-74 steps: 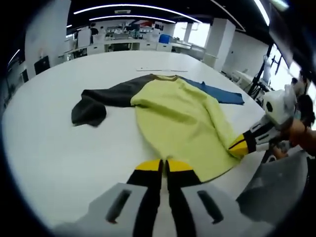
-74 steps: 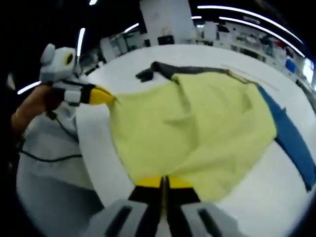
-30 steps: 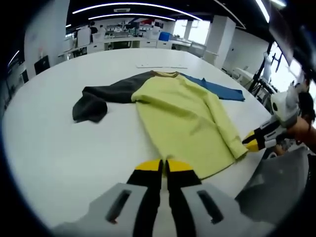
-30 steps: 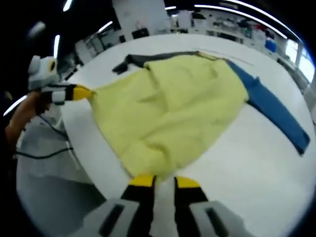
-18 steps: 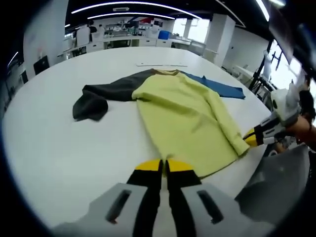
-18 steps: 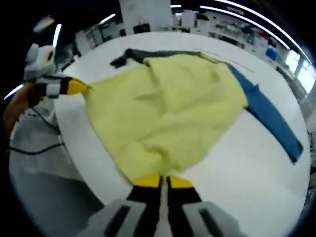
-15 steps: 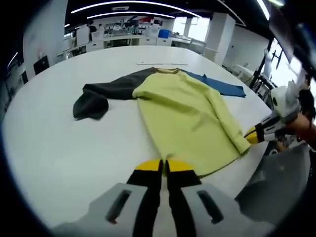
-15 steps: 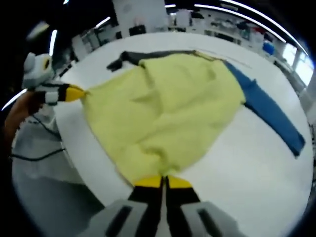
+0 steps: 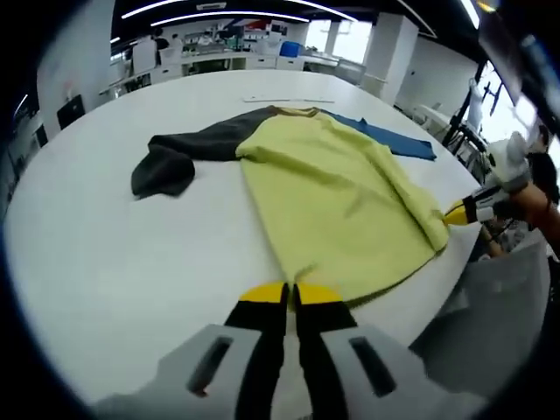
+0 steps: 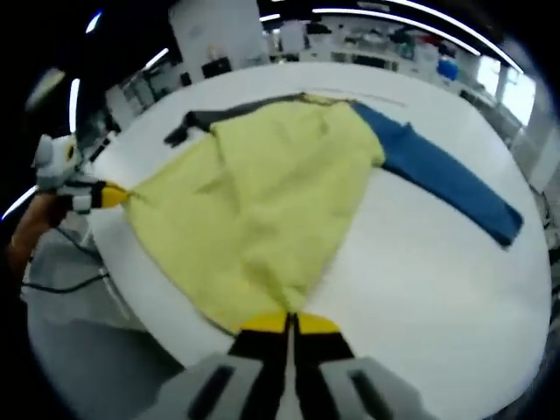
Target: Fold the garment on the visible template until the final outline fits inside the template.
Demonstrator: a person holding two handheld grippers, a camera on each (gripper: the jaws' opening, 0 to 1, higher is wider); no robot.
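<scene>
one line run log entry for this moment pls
stage: hem held | left tongs: shut on garment | right tongs: shut on garment | sleeves: unfolded

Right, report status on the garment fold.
Both grippers shut on hem corners. Yellow sweatshirt with grey and blue sleeves flat, unfolded on white table. Nothing obstructing.

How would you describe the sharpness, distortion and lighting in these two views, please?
Left gripper view: fairly sharp; the fisheye bows the white table edge, ceiling light strips glare, and windows at the right wash out. Right gripper view: softer, with blur on the yellow garment near the right gripper, and the left side falls dark.
</scene>
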